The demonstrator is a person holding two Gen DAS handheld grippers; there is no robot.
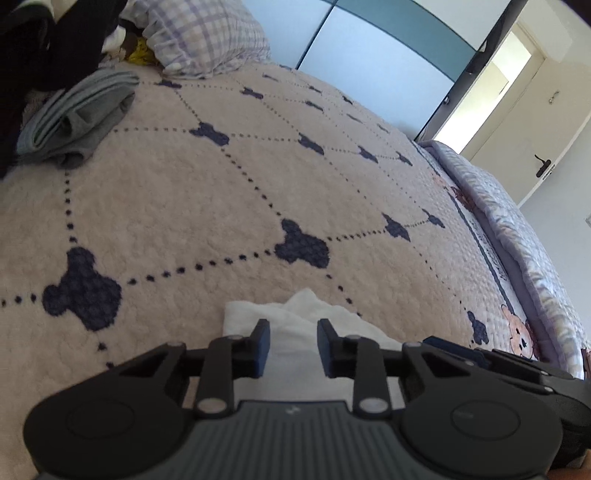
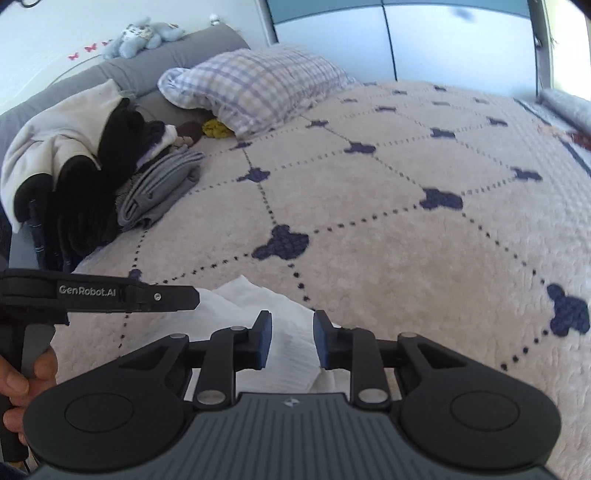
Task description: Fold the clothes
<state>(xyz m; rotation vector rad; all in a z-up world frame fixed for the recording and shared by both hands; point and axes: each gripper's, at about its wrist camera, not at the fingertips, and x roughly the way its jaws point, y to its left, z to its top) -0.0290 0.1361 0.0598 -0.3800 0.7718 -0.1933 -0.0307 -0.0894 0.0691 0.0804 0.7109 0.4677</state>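
Left wrist view is showing the left gripper (image 1: pixel 293 345) with its jaws standing partly apart over a white cloth (image 1: pixel 303 321), which is lying on the blanket (image 1: pixel 221 192) near the front edge of the bed. The cloth is passing between the pads, but whether they are really pressing on it I cannot tell. The right gripper (image 2: pixel 293 341) is standing the same way over the same cloth (image 2: pixel 280 332), and there too I cannot tell if it is pinching. I am judging that both are sitting side by side on one edge, so the cloth can be lifted evenly for a fold.

A folded grey garment (image 1: pixel 77 114) is lying well apart at the far left, beside a dark pile (image 1: pixel 44 44), probably to keep finished pieces out of the working area.

Right wrist view is giving what the left one is not: the left gripper from the side (image 2: pixel 166 295), a hand (image 2: pixel 26 387) holding its handle, a pillow (image 2: pixel 258 85) in full and plush toys (image 2: pixel 144 35) on the headboard. Only the left wrist view is showing an open door (image 1: pixel 517 122) and the quilt (image 1: pixel 517 229) at the bed's edge.
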